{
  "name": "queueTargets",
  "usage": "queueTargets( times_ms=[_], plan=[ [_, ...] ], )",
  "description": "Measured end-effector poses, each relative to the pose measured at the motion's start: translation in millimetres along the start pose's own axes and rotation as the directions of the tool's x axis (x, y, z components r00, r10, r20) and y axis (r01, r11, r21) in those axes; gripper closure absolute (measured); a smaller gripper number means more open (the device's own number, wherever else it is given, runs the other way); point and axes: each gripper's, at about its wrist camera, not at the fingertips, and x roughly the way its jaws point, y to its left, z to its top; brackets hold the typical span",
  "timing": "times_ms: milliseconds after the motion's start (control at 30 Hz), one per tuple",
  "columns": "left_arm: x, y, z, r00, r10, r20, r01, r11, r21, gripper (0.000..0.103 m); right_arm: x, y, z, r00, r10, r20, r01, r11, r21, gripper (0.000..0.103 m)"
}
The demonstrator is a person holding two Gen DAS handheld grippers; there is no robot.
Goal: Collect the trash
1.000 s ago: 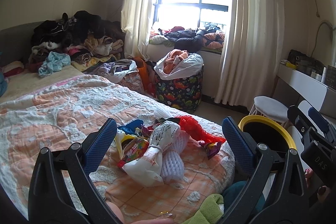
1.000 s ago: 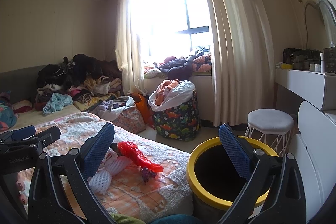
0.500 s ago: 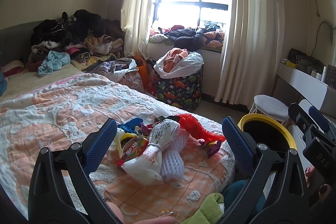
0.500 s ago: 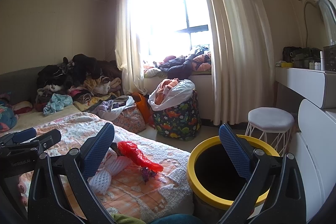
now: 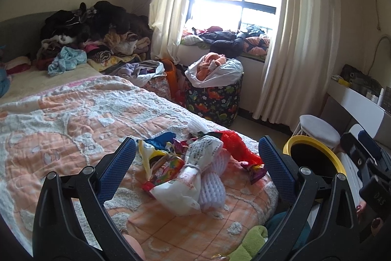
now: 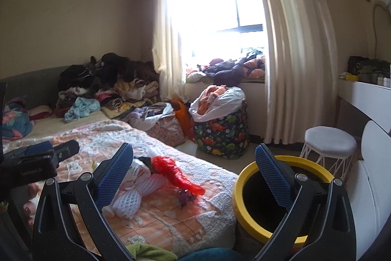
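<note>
Peach-and-white quilting covered the bed (image 5: 73, 119), and the rubbish lay heaped on its near corner, the corner closest to the bin (image 6: 246, 199). That yellow-rimmed bin stood on the floor just beside the bed corner, mouth wide and dark inside; nothing could be made out in it.

Both tools hung above that corner with jaws spread and nothing between them. From its own camera the left tool (image 5: 196, 163) framed the pile; the right tool (image 6: 194, 169) looked across the same corner with the bin rim under its right-hand finger.

Within the heap, the white printed bag (image 5: 189, 177) was the biggest piece, lying on top of a white foam net (image 5: 213, 184) on its bin side. A red plastic bag (image 5: 238, 147) trailed from the pile toward the bin. On the side away from the bin sat a bright printed wrapper (image 5: 165, 169) and some blue and yellow scraps (image 5: 158, 142). Smallest was a purple wrapper (image 6: 185, 195), alone on the quilt nearest the bin.

A sound approach, I judged, was for the left tool to drop onto the white bag at its tied neck, where the plastic was gathered, and close there rather than on the slack body. Going too deep risked pinching the quilt as well. The right tool was better placed for the red bag and the purple wrapper, with a short carry to the bin.
</note>
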Motion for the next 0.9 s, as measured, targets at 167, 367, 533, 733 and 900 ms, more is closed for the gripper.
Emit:
queueTargets(
  times_ms=[167, 367, 533, 733, 900],
  plan=[
    [1.9, 18.7, 1.8, 1.0, 0.027, 0.007, -0.026, 0.999, -0.028, 0.011, 12.2, 19.2, -0.9, 0.996, 0.08, -0.037, -0.082, 0.995, -0.049, 0.006],
    [8.0, 37.9, 1.2, 0.998, 0.057, -0.001, -0.057, 0.997, -0.051, 0.011, 27.6, 40.6, 0.9, 0.981, 0.172, -0.092, -0.178, 0.982, -0.065, 0.006],
    [16.0, 55.7, 2.3, 0.998, 0.061, -0.008, -0.062, 0.996, -0.06, 0.011, 43.3, 54.3, 3.7, 0.962, 0.237, -0.138, -0.25, 0.965, -0.083, 0.006],
    [33.7, 67.8, 9.1, 0.999, -0.03, -0.026, 0.028, 0.998, -0.063, 0.011, 66.0, 51.3, 7.7, 0.949, 0.25, -0.19, -0.268, 0.96, -0.076, 0.006],
    [51.3, 59.5, 12.3, 0.997, -0.064, -0.049, 0.062, 0.997, -0.046, 0.011, 90.2, 33.7, 12.8, 0.954, 0.208, -0.217, -0.225, 0.973, -0.052, 0.006]
  ],
)
